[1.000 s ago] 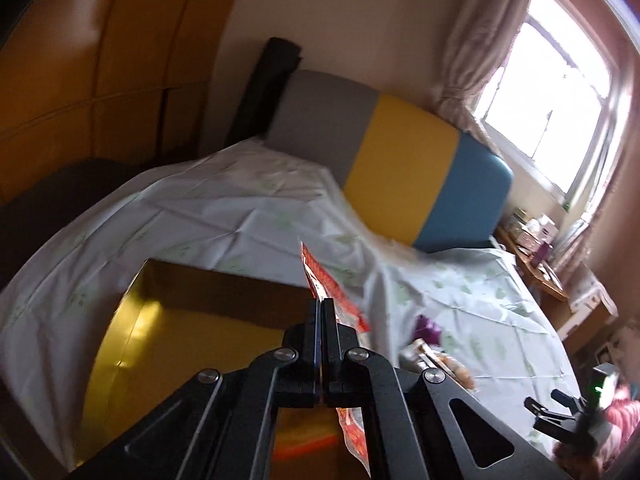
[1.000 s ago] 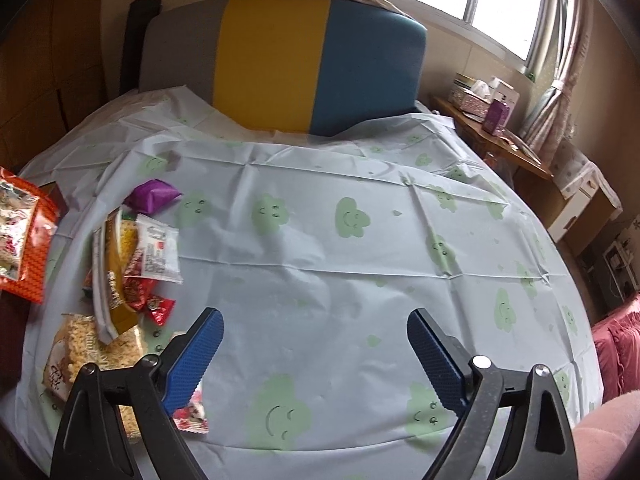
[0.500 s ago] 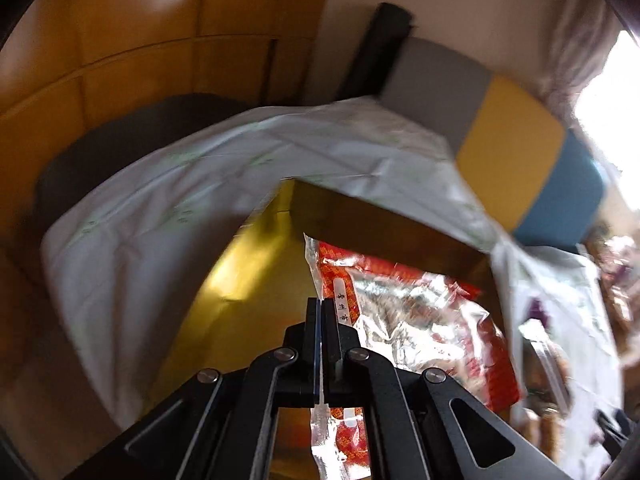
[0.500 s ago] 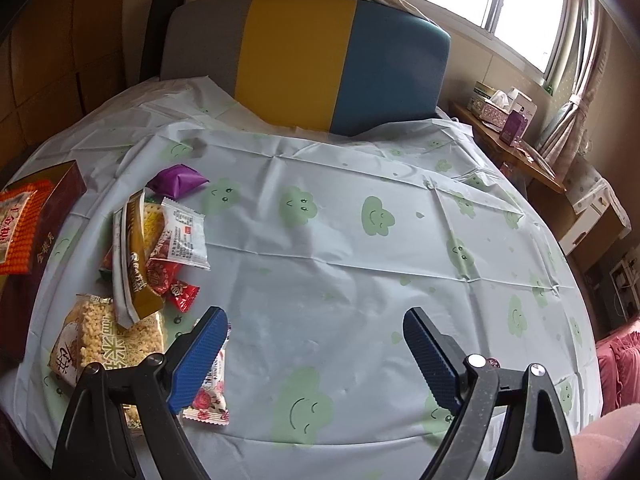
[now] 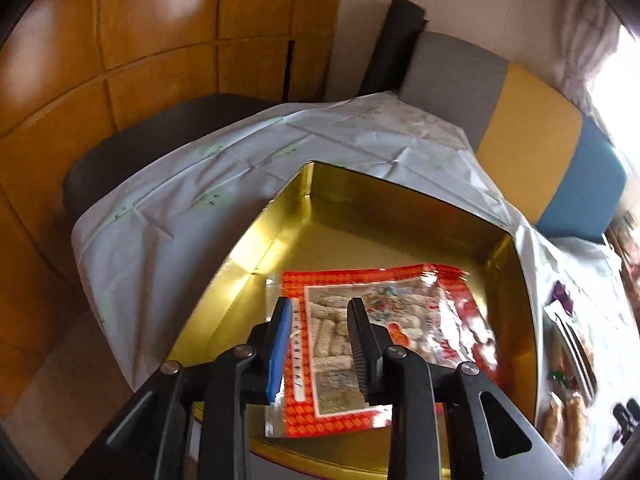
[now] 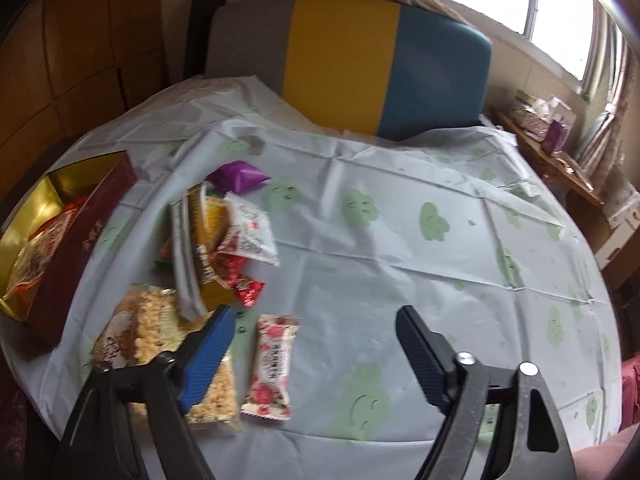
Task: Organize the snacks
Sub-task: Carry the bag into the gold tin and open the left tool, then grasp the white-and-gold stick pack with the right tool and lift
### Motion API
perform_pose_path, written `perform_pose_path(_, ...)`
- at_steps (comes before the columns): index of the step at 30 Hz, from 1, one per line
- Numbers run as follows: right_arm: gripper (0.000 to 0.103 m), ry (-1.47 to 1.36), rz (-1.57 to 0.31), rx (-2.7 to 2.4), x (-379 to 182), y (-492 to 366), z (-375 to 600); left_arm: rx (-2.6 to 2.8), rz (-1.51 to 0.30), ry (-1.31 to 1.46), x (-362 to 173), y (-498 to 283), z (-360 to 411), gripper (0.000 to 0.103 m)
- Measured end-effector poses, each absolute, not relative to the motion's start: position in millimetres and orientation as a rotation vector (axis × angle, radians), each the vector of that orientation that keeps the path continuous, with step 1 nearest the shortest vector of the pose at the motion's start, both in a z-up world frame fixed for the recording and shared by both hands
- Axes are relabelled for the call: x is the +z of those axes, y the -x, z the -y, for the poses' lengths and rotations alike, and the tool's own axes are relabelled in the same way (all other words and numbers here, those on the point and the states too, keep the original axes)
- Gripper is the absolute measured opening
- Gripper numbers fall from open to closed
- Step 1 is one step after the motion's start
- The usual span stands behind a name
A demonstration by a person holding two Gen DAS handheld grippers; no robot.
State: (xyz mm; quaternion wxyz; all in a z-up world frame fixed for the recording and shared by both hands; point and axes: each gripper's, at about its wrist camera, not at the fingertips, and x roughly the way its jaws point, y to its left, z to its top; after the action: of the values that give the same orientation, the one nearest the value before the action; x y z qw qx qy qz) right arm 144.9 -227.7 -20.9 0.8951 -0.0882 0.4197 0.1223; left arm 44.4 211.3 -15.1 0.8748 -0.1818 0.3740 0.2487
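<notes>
A red snack bag (image 5: 400,332) lies flat inside the gold-lined box (image 5: 360,216). My left gripper (image 5: 318,312) is open just above the bag, touching nothing. In the right wrist view the same box (image 6: 86,236) has dark red outer walls and sits at the table's left edge with the bag (image 6: 40,248) in it. My right gripper (image 6: 314,328) is open and empty above the table, over a rose-printed bar (image 6: 272,364). A pile of snack packets (image 6: 216,236) and a puffed-snack bag (image 6: 160,344) lie to its left.
A purple packet (image 6: 238,176) lies behind the pile. The round table has a pale cloth with green smiley clouds (image 6: 432,216). A grey, yellow and blue headboard (image 6: 344,60) stands behind it. A wooden wall (image 5: 120,60) is on the left.
My left gripper opened and let go of the red snack bag, which now lies flat in the box. My right gripper moved down and left toward the snack pile.
</notes>
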Motion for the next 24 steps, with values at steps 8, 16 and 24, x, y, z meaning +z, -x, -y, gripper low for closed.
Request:
perform_pose_path(8,0.066,0.146,-0.914,0.367,-21,-147,206,0.27,-0.791,0.267,-8,-47,-143,0.029)
perform_pose_path(16,0.066,0.166,-0.926,0.487,-14,-166,161,-0.028,-0.799,0.167,-9,-40,-69,0.03)
perform_pose_path(24,0.062,0.311,-0.999,0.495,-41,-201,117,-0.24,-0.841,0.104,-26,-24,-22,0.03)
